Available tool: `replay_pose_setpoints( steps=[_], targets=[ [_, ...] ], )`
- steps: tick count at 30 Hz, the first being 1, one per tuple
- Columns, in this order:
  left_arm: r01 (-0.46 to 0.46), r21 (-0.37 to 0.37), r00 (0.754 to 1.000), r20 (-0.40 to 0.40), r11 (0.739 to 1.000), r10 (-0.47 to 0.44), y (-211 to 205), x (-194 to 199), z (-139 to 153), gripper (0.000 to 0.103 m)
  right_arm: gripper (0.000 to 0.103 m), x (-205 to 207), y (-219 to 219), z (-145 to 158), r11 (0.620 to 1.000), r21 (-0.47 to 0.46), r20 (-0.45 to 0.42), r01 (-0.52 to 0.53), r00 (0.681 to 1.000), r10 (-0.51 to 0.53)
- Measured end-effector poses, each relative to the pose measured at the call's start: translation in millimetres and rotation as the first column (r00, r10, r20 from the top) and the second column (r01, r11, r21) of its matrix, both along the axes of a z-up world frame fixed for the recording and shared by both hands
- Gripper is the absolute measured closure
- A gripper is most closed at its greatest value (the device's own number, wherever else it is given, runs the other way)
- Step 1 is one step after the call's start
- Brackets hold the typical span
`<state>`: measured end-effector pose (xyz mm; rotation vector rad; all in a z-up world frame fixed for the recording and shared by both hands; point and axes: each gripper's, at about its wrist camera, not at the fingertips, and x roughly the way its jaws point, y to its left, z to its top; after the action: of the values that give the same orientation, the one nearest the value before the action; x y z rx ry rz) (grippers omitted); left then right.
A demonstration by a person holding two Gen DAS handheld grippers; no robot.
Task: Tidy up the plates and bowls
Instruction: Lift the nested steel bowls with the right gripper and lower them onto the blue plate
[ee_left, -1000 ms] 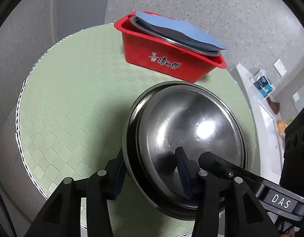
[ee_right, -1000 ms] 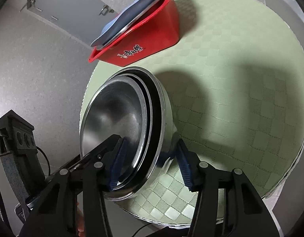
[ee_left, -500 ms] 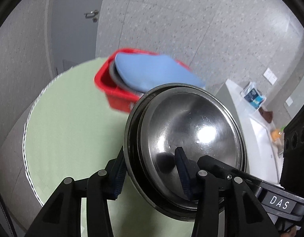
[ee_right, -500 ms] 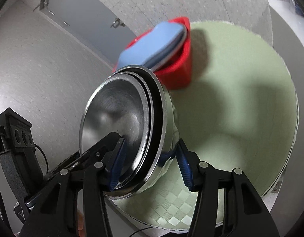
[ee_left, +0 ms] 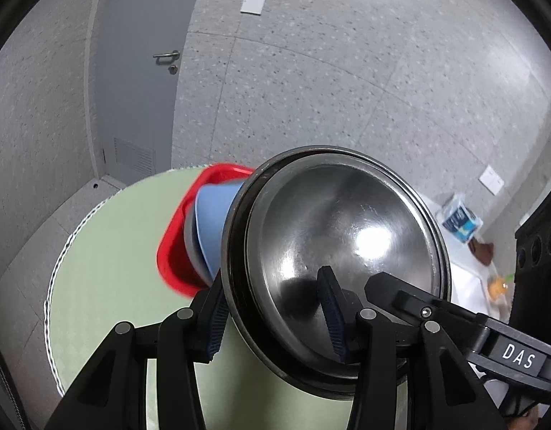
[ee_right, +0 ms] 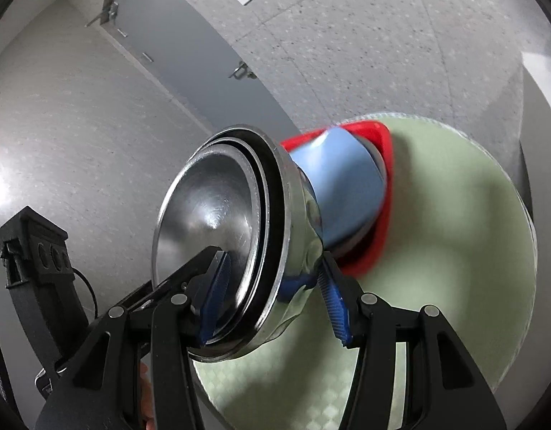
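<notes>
A nested stack of steel bowls (ee_left: pixel 340 251) is held in the air between both grippers, tilted, above the round green table (ee_left: pixel 114 251). My left gripper (ee_left: pixel 275 311) is shut on the stack's rim, one pad inside and one outside. My right gripper (ee_right: pixel 275 297) is shut on the opposite rim of the stack (ee_right: pixel 218 236). Behind the stack a red tub (ee_left: pixel 175 251) holds a blue plate (ee_left: pixel 210 215) leaning over a grey one; the tub (ee_right: pixel 379 193) and blue plate (ee_right: pixel 347 193) also show in the right wrist view.
The green table mat (ee_right: pixel 454 286) stretches to the right of the tub. A grey door (ee_left: pixel 135 89) and speckled wall stand behind. A white counter with small items (ee_left: pixel 461 222) lies at the right.
Both grippers have lifted the bowl stack off the table and carried it up toward the red tub, which now lies right behind the stack. Both grips are unchanged.
</notes>
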<state>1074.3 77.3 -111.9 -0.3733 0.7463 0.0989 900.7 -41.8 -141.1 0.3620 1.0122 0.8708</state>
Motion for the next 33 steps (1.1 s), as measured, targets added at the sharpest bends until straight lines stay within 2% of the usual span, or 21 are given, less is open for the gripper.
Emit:
replay_pose_setpoints(
  steps=[5, 12, 19, 25, 33],
  targets=[
    [-0.033, -0.029, 0.999, -0.04, 0.999, 0.032, 21, 53, -9, 0.061, 0.051, 36, 23, -7, 0.999, -0.005, -0.017, -0.039, 0.999, 0.039],
    [-0.074, -0.071, 0.99, -0.129, 0.995, 0.065, 47, 121, -33, 0.061, 0.051, 79, 52, -27, 0.995, -0.057, -0.052, -0.078, 0.996, 0.075],
    [-0.092, -0.087, 0.976, -0.204, 0.992, 0.072, 51, 181, -58, 0.061, 0.051, 96, 62, -57, 0.989, -0.106, -0.099, -0.1, 0.991, 0.089],
    [-0.092, -0.059, 0.976, -0.204, 0.994, 0.078, 47, 200, -60, 0.061, 0.051, 101, 67, -62, 0.984, -0.137, -0.091, -0.118, 0.99, 0.107],
    [-0.085, 0.013, 0.975, -0.204, 0.996, 0.086, 29, 188, -66, 0.057, 0.051, 101, 66, -60, 0.975, -0.195, -0.07, -0.105, 0.993, 0.093]
  ],
)
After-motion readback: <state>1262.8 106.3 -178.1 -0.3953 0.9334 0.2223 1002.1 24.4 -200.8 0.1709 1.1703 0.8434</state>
